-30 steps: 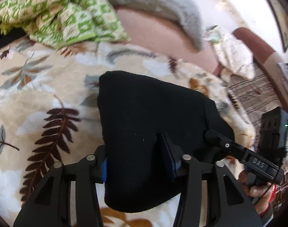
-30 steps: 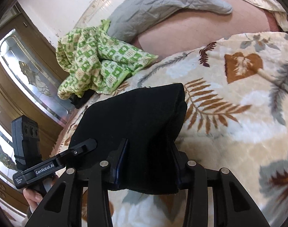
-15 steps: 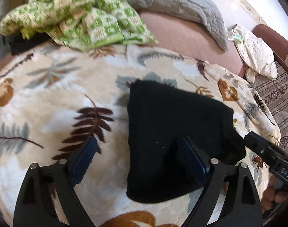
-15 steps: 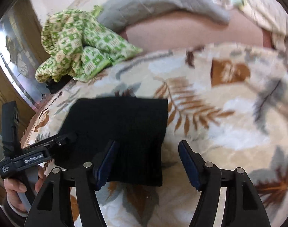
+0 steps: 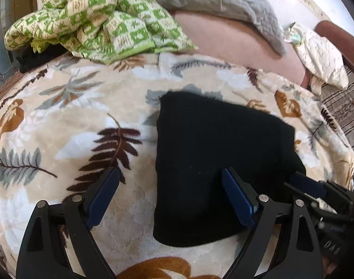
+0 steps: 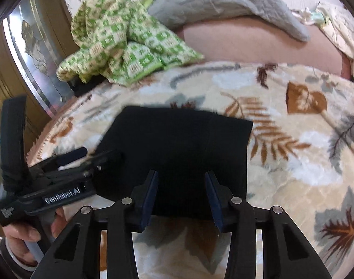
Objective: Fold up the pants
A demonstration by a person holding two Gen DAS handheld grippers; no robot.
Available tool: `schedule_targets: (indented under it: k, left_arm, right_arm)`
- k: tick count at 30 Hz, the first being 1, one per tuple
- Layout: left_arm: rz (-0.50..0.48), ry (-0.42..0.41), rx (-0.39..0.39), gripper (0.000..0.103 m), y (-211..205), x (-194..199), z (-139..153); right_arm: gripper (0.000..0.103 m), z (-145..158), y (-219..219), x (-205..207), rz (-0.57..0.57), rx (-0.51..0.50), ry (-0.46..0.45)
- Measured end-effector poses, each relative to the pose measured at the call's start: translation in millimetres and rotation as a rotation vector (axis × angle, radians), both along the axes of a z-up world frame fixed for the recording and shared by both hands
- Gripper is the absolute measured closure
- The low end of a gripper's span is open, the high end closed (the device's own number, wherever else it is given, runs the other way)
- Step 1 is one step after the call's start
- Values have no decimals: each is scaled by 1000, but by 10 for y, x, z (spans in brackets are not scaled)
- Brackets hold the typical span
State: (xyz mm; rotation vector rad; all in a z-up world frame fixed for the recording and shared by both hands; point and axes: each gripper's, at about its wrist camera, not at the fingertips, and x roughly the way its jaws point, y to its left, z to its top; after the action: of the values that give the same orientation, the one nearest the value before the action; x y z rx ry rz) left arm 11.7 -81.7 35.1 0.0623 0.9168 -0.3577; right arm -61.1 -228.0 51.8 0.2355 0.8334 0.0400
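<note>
Folded black pants [image 5: 214,162] are lying mid-frame on the leaf-print blanket [image 5: 60,121], the left gripper [image 5: 170,197] hanging wide open and gripping nothing at lower frame, the right gripper [image 6: 181,195] sitting part open over the pants' near edge, also gripping nothing, green checked cloth [image 6: 121,39] bunching upper left.

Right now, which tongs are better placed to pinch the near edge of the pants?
Probably the right tongs: they straddle the near edge of the pants. The left tongs gape wide over its left side.
</note>
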Motion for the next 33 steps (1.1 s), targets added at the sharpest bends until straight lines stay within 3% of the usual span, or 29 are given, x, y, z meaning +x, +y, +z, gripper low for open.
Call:
schedule_targets:
  k: [4,10,13,21,33]
  left_arm:
    - [6,1,-13,12,-10,-5,-27]
    - [11,-35,-18,12,15,-102,112]
    - [22,-66,-19,12,33,-175,217]
    - [18,-137,2,12,56,-457,426]
    - [48,-166,-17,12,272,-858,512]
  right_arm:
    - [61,-110,31,28,11,-13,2]
    - [59,118,16,-72,-2,3,-51]
    - [49,216,-9,-145,-41,-10,-76]
    - [41,307,-19,-324,-112,-34,-99]
    - [30,413,85,-757,-140,-59,-141]
